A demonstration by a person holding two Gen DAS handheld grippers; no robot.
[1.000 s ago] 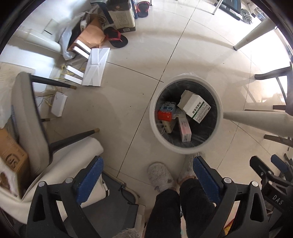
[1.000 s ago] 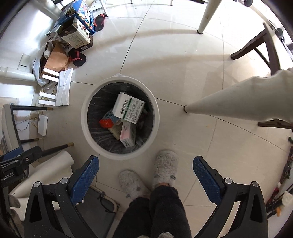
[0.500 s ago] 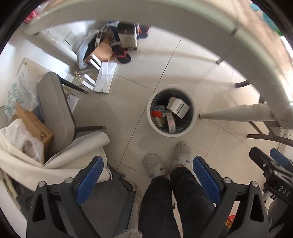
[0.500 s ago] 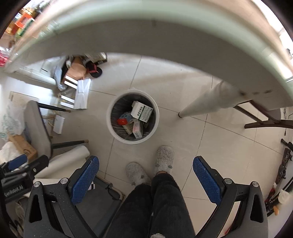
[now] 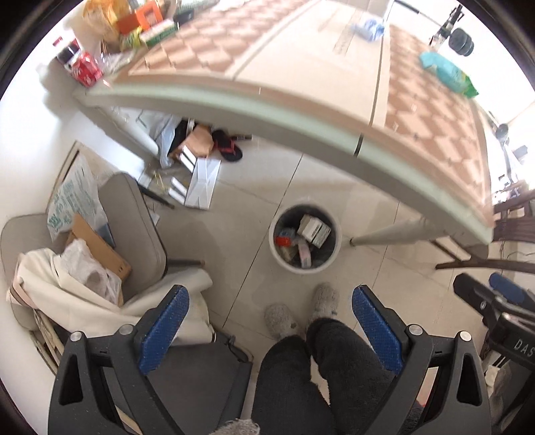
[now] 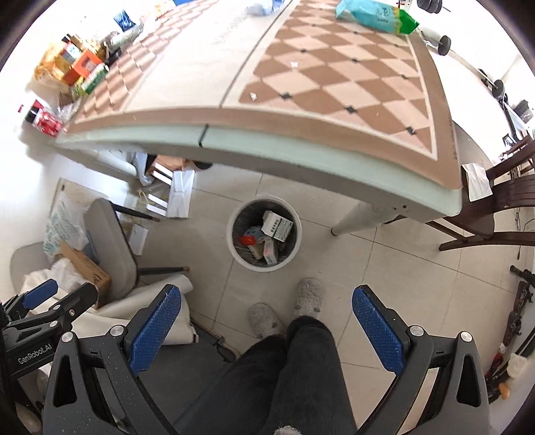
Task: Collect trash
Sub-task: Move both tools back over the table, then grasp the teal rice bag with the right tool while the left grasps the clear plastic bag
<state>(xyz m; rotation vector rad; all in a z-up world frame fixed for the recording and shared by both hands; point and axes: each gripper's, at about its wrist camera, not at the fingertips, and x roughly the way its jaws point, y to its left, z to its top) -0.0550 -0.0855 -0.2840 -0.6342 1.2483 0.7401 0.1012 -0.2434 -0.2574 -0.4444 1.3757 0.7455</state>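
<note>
A round white trash bin (image 5: 337, 239) (image 6: 230, 234) stands on the tiled floor under the table's near edge, holding several small boxes, among them a white box (image 5: 313, 230) (image 6: 276, 227). My left gripper (image 5: 269, 329) is open and empty, high above the floor. My right gripper (image 6: 267, 329) is open and empty too. On the checkered table (image 5: 301, 67) (image 6: 334, 77) lie a teal packet (image 5: 446, 74) (image 6: 376, 16), crumpled blue-white wrap (image 5: 367, 26) (image 6: 262, 6) and small white scraps (image 6: 253, 96).
Boxes, packets and a red can crowd the table's far left corner (image 5: 133, 26) (image 6: 77, 67). A grey chair (image 5: 133, 227) (image 6: 110, 247) with cardboard and bags stands left. A dark wooden chair (image 6: 501, 214) stands right. The person's slippered feet (image 5: 301, 311) are below the bin.
Both grippers have risen from close above the bin to above table height. The tabletop has come into view and the bin looks much smaller.
</note>
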